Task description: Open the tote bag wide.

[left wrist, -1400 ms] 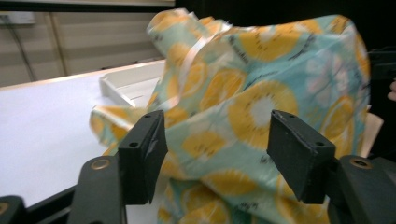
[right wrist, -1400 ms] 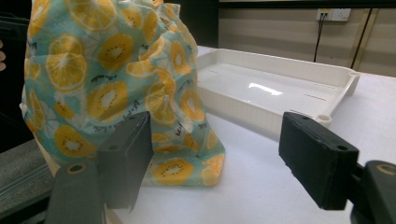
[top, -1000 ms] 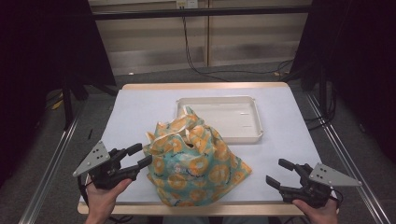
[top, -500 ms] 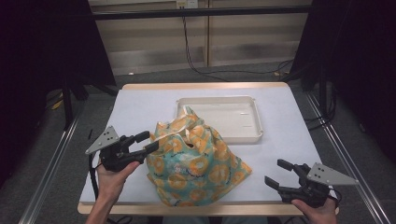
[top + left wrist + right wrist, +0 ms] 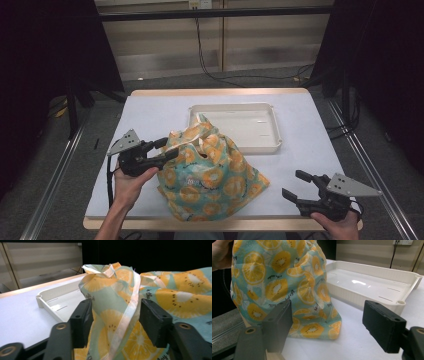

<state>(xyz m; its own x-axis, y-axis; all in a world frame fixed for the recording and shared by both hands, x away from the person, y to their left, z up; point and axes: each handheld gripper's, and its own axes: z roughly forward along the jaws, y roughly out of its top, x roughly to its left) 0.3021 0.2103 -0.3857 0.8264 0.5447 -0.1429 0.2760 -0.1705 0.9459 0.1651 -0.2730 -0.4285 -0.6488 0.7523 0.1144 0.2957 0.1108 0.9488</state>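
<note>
High view: fruit-print bag (image 5: 212, 182) between gaping left tongs (image 5: 167, 149); right tongs (image 5: 299, 186) wide.

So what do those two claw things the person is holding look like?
The left claw and the right claw are both black, each with two chunky, blocky fingers held on by brass-coloured rivets. A grey three-cornered plate sits on top of each, and a black cable hangs from the left one. The forearms look bare, with no sleeves.

Left gripper (image 5: 167, 149) black with a grey 3-cornered top plate, black cable trailing below, right gripper (image 5: 298, 186) built alike, blocky matte jaws (brass-ringed screw holes near their bases), 2 bare forearms, no sleeves visible
</note>
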